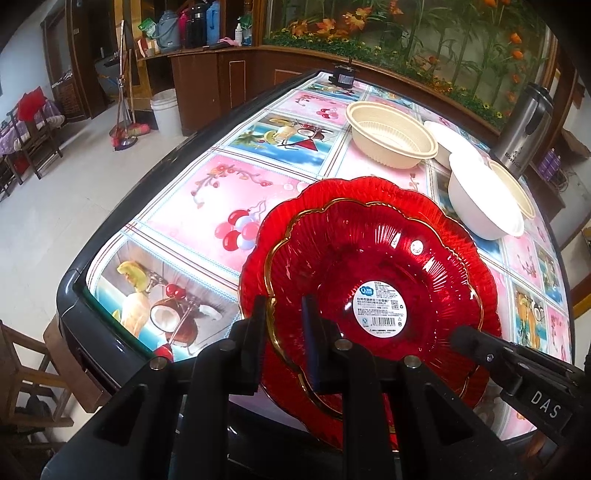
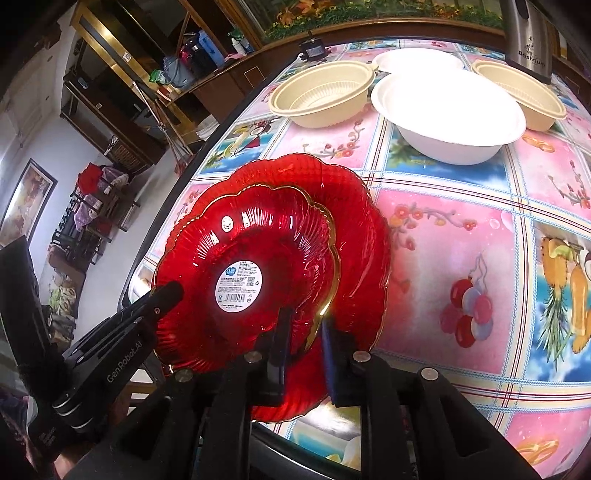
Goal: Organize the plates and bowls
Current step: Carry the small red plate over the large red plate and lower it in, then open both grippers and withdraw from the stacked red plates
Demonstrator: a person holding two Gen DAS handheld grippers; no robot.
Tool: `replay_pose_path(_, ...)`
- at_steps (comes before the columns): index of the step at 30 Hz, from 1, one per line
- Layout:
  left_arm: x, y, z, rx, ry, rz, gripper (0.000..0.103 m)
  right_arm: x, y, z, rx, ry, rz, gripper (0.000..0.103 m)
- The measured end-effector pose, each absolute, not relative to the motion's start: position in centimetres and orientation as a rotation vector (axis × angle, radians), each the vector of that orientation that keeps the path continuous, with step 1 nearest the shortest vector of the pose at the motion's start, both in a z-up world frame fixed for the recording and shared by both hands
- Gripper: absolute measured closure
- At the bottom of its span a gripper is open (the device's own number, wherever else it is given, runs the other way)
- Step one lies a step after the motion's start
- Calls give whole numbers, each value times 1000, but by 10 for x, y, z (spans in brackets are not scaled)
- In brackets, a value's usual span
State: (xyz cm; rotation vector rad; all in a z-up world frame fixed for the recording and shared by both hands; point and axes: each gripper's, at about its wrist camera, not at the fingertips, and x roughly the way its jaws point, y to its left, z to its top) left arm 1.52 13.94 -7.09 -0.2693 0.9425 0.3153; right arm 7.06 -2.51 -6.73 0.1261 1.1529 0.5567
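Observation:
A small red glass plate (image 1: pixel 380 258) with a gold scalloped rim and a white label lies on top of a larger red plate (image 1: pixel 332 195) near the table's front corner. My left gripper (image 1: pixel 284 321) is shut on the small plate's near left rim. The right gripper (image 1: pixel 460 334) comes in from the right. In the right wrist view the small plate (image 2: pixel 258 236) sits over the large plate (image 2: pixel 351 206). There my right gripper (image 2: pixel 306 325) is closed on the near right rim, and the left gripper (image 2: pixel 173 291) reaches in from the left.
Several cream and white bowls stand behind the plates: a ribbed cream bowl (image 2: pixel 321 92), a white bowl (image 2: pixel 447 114), another cream bowl (image 2: pixel 521 92). A steel flask (image 2: pixel 528 33) stands at the back right. The table's dark edge (image 1: pixel 155 177) runs along the left.

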Motion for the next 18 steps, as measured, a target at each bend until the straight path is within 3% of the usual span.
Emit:
replay_pose_path(11, 14, 143, -69, -309, 965, 304, 85, 72, -22, -68, 145, 1190, 567, 83)
replay_pose_path(16, 14, 143, -67, -336, 981, 278, 74, 70, -18, -63, 163, 1210, 611, 59)
replay_pose_path(18, 12, 142, -66, -346, 981, 272, 71, 68, -16, -61, 162, 1203, 620, 54)
